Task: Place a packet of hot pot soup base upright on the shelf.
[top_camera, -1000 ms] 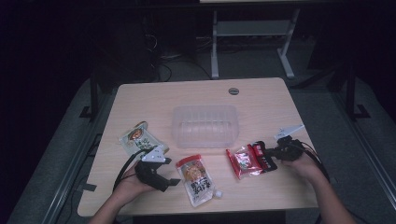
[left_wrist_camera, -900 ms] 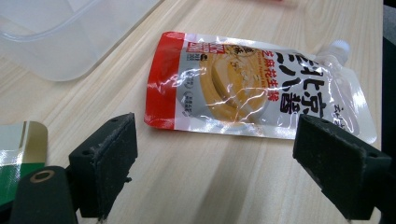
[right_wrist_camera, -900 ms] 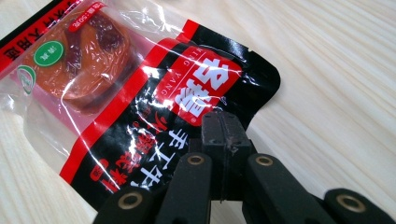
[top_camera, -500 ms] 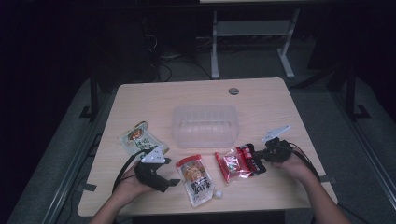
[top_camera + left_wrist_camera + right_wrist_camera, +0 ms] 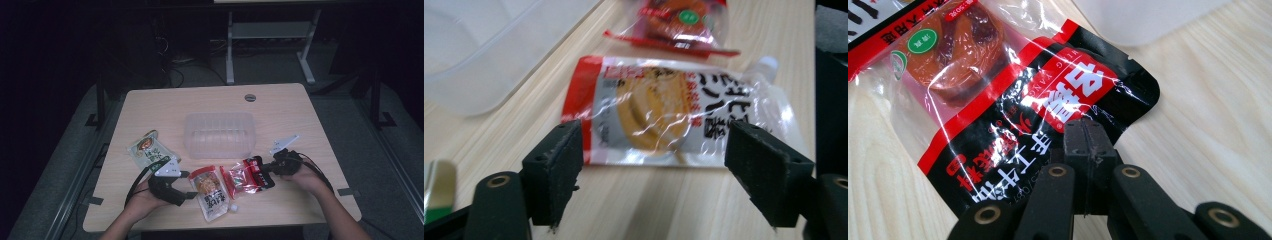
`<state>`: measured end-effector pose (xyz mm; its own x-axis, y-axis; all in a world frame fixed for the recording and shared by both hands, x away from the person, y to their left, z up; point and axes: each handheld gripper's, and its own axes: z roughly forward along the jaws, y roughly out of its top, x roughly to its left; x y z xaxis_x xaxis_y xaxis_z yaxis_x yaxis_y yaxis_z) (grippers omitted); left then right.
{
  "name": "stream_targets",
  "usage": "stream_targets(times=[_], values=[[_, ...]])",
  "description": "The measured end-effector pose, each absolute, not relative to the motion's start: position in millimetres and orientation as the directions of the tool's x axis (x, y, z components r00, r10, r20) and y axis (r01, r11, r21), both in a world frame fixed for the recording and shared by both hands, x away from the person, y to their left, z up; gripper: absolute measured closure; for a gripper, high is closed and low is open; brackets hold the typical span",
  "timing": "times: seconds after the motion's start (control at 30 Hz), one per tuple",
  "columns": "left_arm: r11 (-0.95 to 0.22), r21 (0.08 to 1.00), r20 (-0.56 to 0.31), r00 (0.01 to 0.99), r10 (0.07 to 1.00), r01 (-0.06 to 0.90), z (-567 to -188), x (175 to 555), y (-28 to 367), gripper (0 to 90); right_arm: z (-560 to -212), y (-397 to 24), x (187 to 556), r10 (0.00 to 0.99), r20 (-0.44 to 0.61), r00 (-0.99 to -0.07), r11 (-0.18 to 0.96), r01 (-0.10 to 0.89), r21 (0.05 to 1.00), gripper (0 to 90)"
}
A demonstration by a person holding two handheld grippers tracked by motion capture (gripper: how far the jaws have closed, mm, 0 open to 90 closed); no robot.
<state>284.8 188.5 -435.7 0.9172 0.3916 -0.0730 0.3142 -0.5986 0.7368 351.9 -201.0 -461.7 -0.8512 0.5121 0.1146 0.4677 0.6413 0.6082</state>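
Pinching red-black packet [image 5: 1013,100], right gripper [image 5: 1087,131] fingers clamped; left gripper [image 5: 664,150] agape.

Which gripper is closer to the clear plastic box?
The right gripper. It sits just off the clear box's near right corner, clamping the red and black packet. The left gripper lies farther back, by the spouted pouch.

A clear plastic container [image 5: 220,134] stands open and empty near the middle of the light wood counter [image 5: 160,107]; its pale rim and wall [image 5: 484,55] also show at the top left of the left gripper view. A green-and-white food pouch [image 5: 149,151] lies flat toward the counter's left edge, well apart from the container. A round grommet [image 5: 250,97] sits near the counter's far edge. Beyond it, on the dark floor, stands a white metal frame [image 5: 270,35], with loose cables [image 5: 182,70] to its left.
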Motion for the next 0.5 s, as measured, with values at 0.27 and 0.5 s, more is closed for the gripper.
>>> stream_targets(times=[0.27, 0.5], values=[[-0.58, 0.759, -0.08, 0.926, 0.37, 0.298, -426.1, 291.7, 167.3, 41.9, -460.2, -186.4, 351.1, 0.481, 0.111, -0.869, 0.654, 0.441, 0.615, 90.0], [-0.595, 0.752, -0.074, 0.934, 0.35, 0.283, -421.9, 307.5, 140.5, 73.1, -449.6, -193.3, 347.0, 0.504, 0.132, -0.853, 0.603, 0.458, 0.653, 80.9]])
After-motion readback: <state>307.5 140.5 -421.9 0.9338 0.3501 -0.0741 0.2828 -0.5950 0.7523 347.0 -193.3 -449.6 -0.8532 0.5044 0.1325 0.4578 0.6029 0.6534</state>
